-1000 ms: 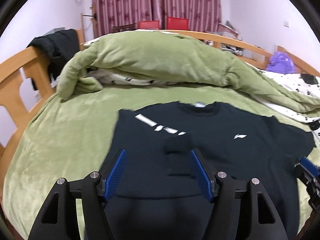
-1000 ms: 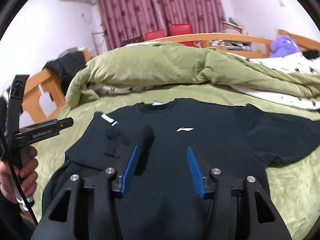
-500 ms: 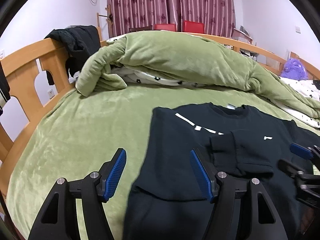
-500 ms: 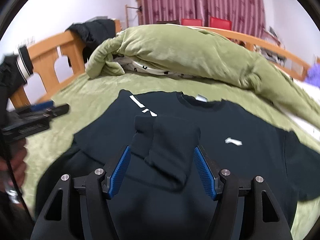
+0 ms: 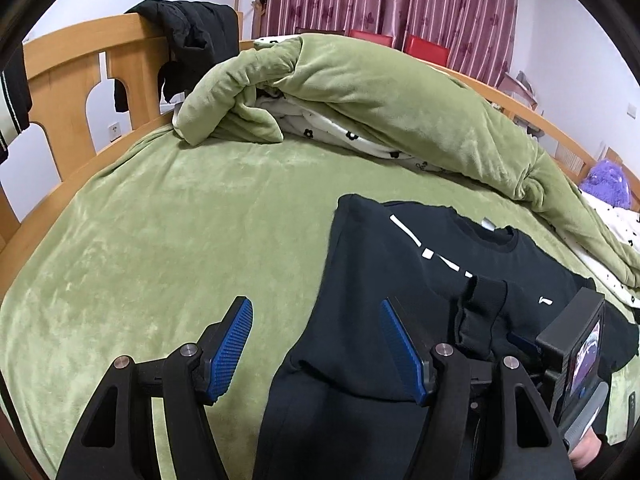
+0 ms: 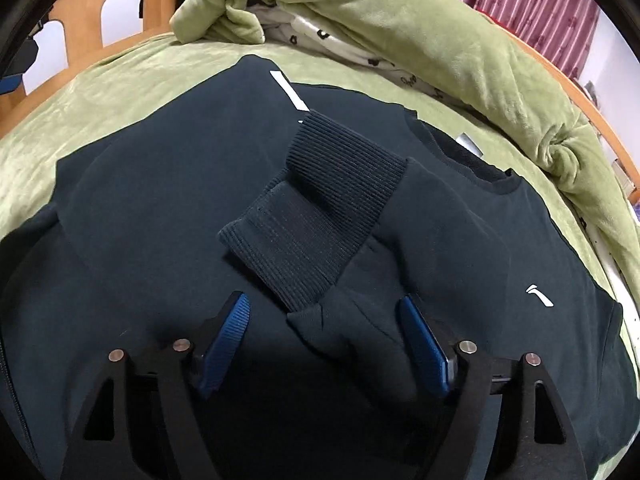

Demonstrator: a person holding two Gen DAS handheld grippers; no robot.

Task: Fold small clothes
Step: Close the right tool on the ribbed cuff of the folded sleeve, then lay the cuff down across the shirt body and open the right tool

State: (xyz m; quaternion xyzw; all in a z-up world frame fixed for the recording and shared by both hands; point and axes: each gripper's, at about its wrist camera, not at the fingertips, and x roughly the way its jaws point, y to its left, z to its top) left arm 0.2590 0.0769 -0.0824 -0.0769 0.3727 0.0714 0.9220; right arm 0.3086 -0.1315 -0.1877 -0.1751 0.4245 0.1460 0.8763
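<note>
A black sweatshirt [image 5: 372, 280] with white marks lies flat on the green bed [image 5: 160, 240]. Its left sleeve is folded across the chest, and the ribbed cuff [image 6: 320, 208] lies on the body. My right gripper [image 6: 324, 340] is open, low over the shirt, with the folded sleeve lying between its fingers. My left gripper [image 5: 316, 344] is open and empty over the shirt's left edge, one finger over the green sheet. The right gripper's body [image 5: 572, 348] shows at the right of the left wrist view.
A rolled green duvet [image 5: 380, 92] with a white flowered lining lies across the far side of the bed. A wooden bed rail [image 5: 80, 80] runs along the left, with dark clothes [image 5: 196, 40] hung over it. A purple soft toy [image 5: 608, 180] sits far right.
Both grippers have swung left and come lower and closer to the shirt. The folded sleeve cuff now lies close in front of the right gripper. The left gripper now straddles the shirt's left edge.
</note>
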